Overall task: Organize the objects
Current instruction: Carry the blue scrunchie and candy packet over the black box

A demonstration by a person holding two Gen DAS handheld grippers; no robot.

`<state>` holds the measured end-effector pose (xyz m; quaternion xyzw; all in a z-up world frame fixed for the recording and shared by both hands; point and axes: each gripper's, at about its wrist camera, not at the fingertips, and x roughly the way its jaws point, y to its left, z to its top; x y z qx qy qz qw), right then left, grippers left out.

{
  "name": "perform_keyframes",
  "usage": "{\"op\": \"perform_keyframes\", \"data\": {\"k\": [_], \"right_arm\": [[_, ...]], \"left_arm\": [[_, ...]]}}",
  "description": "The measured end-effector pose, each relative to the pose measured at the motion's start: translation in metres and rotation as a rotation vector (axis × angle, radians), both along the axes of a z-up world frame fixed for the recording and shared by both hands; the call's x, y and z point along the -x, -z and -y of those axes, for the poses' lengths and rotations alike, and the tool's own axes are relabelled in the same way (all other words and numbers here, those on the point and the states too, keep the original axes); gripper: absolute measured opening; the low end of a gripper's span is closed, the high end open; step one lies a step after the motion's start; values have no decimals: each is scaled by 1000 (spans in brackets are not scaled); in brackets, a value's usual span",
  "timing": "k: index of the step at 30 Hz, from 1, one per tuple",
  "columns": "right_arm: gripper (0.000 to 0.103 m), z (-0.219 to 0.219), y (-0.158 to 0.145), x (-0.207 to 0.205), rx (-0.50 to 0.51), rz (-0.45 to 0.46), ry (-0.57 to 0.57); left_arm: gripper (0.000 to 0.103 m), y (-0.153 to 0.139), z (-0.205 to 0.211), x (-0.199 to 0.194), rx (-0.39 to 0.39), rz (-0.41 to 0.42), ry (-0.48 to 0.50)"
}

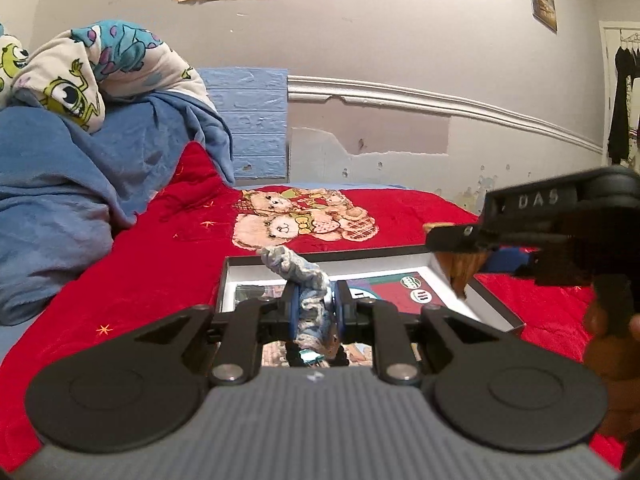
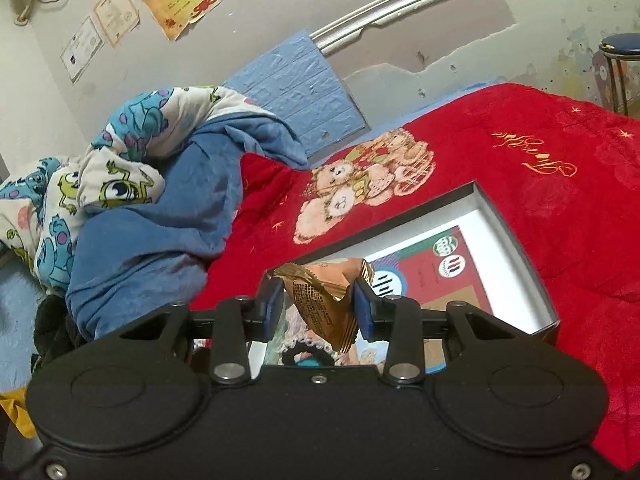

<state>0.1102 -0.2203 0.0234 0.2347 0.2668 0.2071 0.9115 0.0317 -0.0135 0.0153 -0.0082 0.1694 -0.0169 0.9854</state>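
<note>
A black-rimmed open box (image 1: pixel 496 312) with a printed lining lies on the red blanket; it also shows in the right wrist view (image 2: pixel 516 240). My left gripper (image 1: pixel 313 311) is shut on a pale blue-grey fuzzy scrunchie (image 1: pixel 298 270) and holds it above the box's near left part. My right gripper (image 2: pixel 316 305) is shut on a brown-gold snack packet (image 2: pixel 320 300) above the box. In the left wrist view the right gripper (image 1: pixel 448 240) reaches in from the right over the box's right side with the packet (image 1: pixel 460 270) hanging from it.
A red blanket (image 1: pixel 160 248) with a teddy-bear print (image 1: pixel 296 220) covers the bed. A heap of blue and cartoon-print bedding (image 1: pixel 60 160) lies at the left. The wall (image 1: pixel 380 60) runs behind. A stool (image 2: pixel 620 48) stands at the far right.
</note>
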Motion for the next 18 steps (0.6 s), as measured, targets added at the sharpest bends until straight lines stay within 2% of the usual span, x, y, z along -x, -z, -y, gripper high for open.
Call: {"op": "perform_keyframes", "data": {"k": [4, 11, 18], "right_arm": [[37, 13, 0, -5, -20, -7, 25], [36, 26, 16, -17, -57, -58, 41], [36, 34, 17, -21, -40, -51, 72]], "left_arm": [[20, 3, 3, -2, 5, -9, 13], [20, 5, -5, -12, 171, -62, 89], [20, 4, -3, -27, 166, -81, 92]]}}
